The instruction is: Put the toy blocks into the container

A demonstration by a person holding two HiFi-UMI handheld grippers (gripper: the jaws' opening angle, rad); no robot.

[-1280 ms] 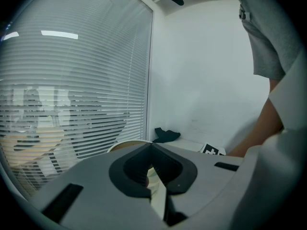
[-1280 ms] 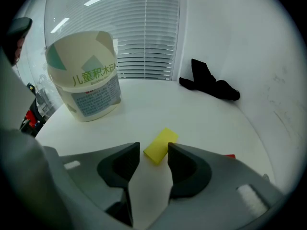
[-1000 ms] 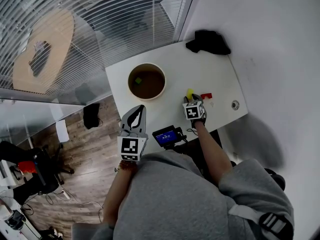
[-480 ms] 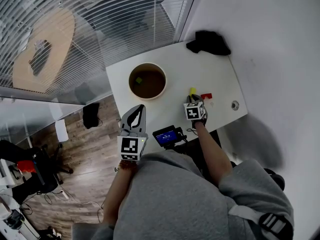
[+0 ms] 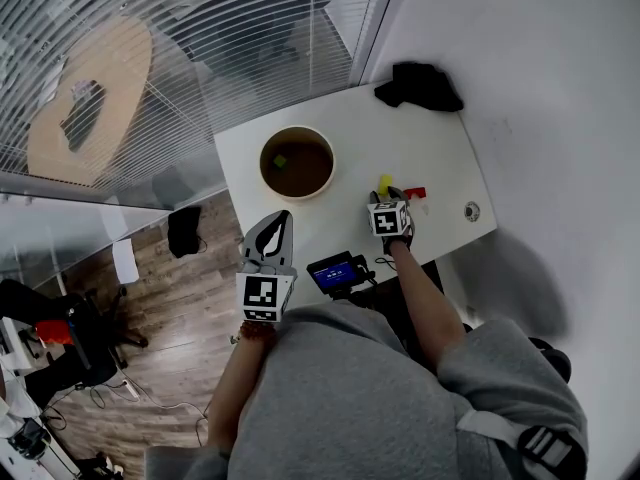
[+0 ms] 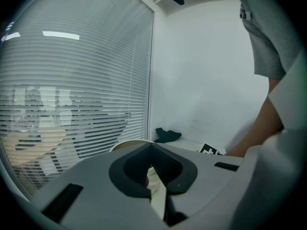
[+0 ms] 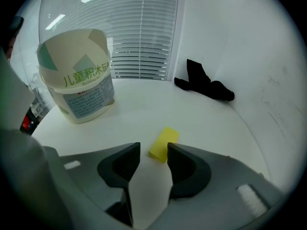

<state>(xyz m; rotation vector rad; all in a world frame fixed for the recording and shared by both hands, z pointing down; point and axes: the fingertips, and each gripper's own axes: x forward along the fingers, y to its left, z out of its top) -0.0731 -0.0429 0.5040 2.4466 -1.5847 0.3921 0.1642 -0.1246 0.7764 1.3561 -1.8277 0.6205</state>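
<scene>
- Near the front edge of the table, toward its right side, our right gripper stands half open over the yellow block. Its jaws have just been opening. The block's near end shows in the gap at the tips, and neither pad presses on it.
- We judge a skewed grasp to be the main risk. The block lies slantwise to the jaws and partly behind the right one. Closing from here could pinch a corner, spin the block, or flick it toward the red block just beside it.
- A weak pinch could also drop the block on the way to the container. That stands well apart toward the left edge, and its tall rim has to be cleared.
- Our left gripper is closed on nothing, by the front left corner. From there it cannot steady the container if the rim gets knocked.
- Green print on the container reads "儿童积木玩", then curves out of sight. We cannot read the small print on the blue panel below it.
- Both grippers' cubes carry black-and-white square markers. The small screen at the front edge glows blue, too small to read.
</scene>
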